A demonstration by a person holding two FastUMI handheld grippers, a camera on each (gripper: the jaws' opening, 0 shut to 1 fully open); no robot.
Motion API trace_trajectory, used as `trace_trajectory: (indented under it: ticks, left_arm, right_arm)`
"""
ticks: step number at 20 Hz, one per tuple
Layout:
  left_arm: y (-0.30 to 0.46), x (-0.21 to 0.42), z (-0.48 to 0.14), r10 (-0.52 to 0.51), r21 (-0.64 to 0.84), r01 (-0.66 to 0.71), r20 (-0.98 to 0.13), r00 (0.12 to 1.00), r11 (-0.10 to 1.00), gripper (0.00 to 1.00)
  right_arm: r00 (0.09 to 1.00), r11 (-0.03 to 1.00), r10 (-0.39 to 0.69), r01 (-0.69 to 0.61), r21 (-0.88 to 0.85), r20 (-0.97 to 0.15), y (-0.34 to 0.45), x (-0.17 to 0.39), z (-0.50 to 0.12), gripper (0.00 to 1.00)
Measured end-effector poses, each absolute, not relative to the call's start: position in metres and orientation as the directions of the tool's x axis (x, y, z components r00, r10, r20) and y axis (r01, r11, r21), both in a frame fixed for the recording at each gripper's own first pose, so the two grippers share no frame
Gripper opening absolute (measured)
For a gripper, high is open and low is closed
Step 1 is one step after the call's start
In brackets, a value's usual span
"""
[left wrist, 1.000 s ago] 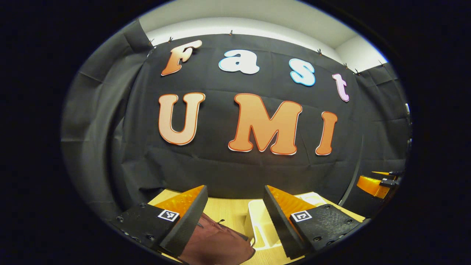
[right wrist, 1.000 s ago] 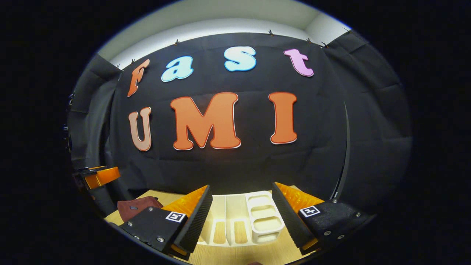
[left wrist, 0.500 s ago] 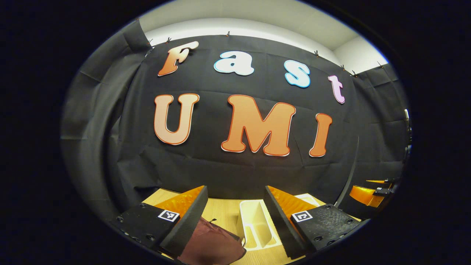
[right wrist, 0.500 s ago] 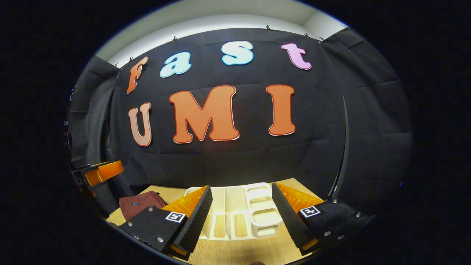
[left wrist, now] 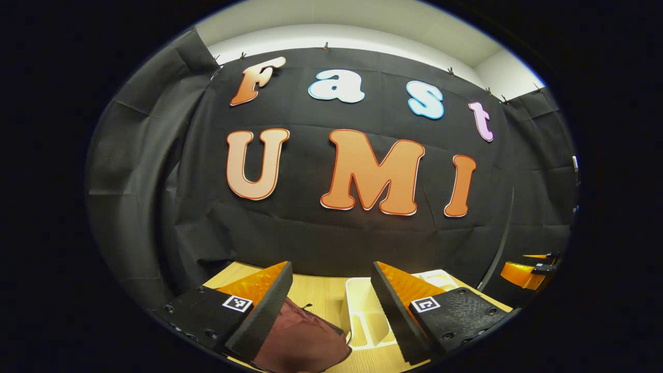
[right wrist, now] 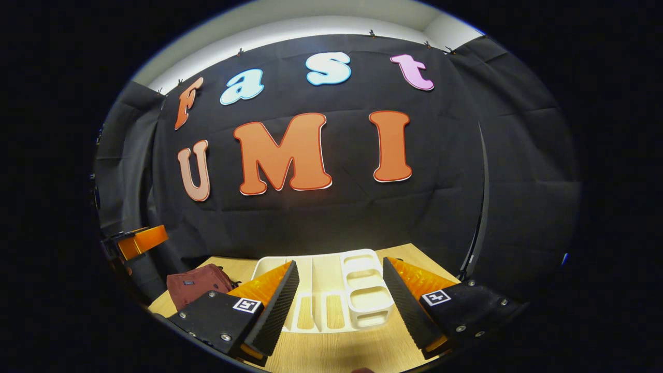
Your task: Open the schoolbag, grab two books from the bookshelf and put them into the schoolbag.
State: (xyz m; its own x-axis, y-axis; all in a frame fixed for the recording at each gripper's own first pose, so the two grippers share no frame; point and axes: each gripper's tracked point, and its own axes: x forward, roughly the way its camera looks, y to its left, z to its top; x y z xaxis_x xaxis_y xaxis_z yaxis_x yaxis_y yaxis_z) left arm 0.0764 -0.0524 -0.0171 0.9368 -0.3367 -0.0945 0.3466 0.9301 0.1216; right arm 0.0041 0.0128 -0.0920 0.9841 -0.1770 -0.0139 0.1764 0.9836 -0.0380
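In the left gripper view the maroon schoolbag [left wrist: 305, 339] lies on the wooden table, just below and between the fingers. My left gripper [left wrist: 331, 274] is open above it with nothing held. The white bookshelf [left wrist: 362, 316] lies flat to the right of the bag. My right gripper [right wrist: 340, 269] is open too and hovers in front of the white bookshelf [right wrist: 331, 290], whose slots face up. The schoolbag [right wrist: 199, 285] sits at that view's lower left. The bag's zip looks closed.
The wooden table [right wrist: 336, 352] ends at the black cloth wall close behind the shelf. The right gripper [left wrist: 528, 272] shows at the far right of the left gripper view. The left gripper [right wrist: 137, 242] shows at the left edge of the right gripper view.
The right gripper view has tipped downward, so more of the table and shelf shows. The left gripper swayed slightly and came back. Both stay open.
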Motion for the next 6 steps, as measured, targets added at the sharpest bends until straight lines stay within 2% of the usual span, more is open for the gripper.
trace_trajectory:
  ticks: [6]
  left_arm:
    - [-0.0388, 0.0749, -0.0114, -0.301, 0.125, 0.309, -0.08, 0.95, 0.943, 0.95]
  right_arm:
    - [0.987, 0.987, -0.159, 0.158, -0.016, -0.026, 0.0153, 0.0105, -0.0958, 0.97]
